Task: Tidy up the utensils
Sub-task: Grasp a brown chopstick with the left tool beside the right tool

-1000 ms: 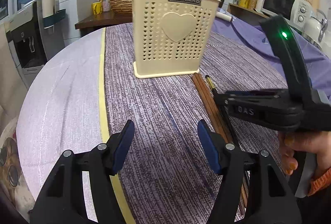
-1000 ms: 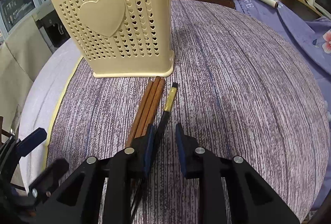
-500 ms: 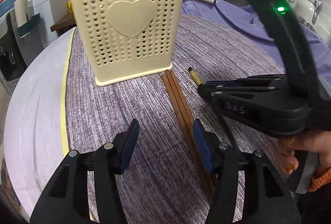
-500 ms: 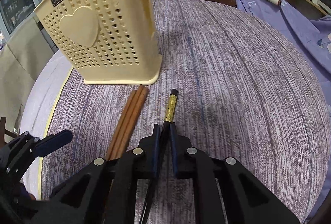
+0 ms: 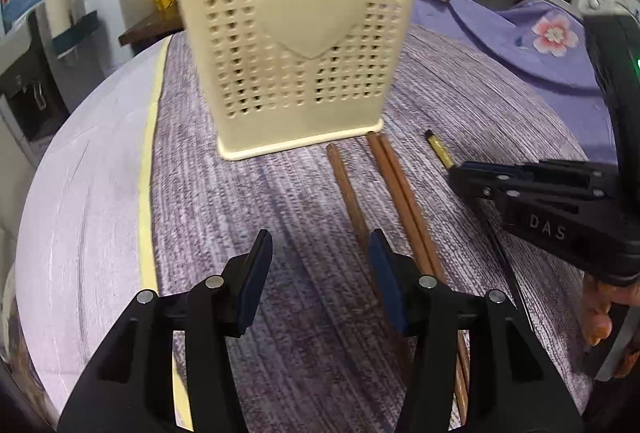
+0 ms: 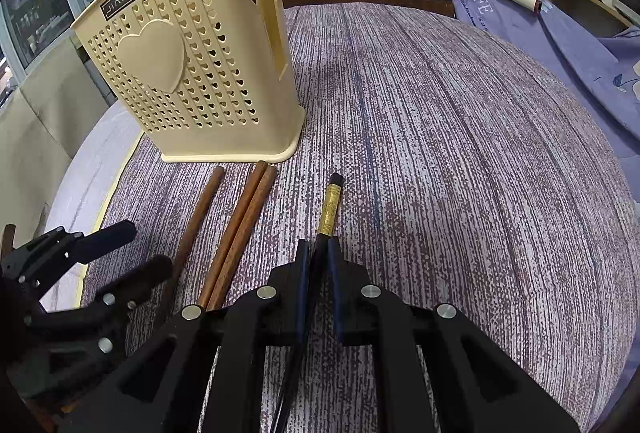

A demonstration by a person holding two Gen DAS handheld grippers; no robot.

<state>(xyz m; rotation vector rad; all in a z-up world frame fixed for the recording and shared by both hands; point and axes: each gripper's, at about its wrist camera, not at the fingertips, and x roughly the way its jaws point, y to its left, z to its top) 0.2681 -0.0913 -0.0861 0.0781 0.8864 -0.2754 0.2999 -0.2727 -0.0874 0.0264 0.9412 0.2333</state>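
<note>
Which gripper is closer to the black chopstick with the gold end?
Right. The right gripper is clamped on the black chopstick; the left gripper hangs open beside the brown chopsticks.

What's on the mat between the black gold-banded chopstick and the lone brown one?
A touching pair of brown wooden chopsticks lies between the black gold-banded chopstick and the single brown wooden chopstick; clearest in the right wrist view.

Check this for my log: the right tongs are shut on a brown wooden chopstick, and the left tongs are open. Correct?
Not quite. The right wrist view shows the right tongs shut on the black gold-banded chopstick, not a brown wooden one. The left tongs are open, as you said.
</note>
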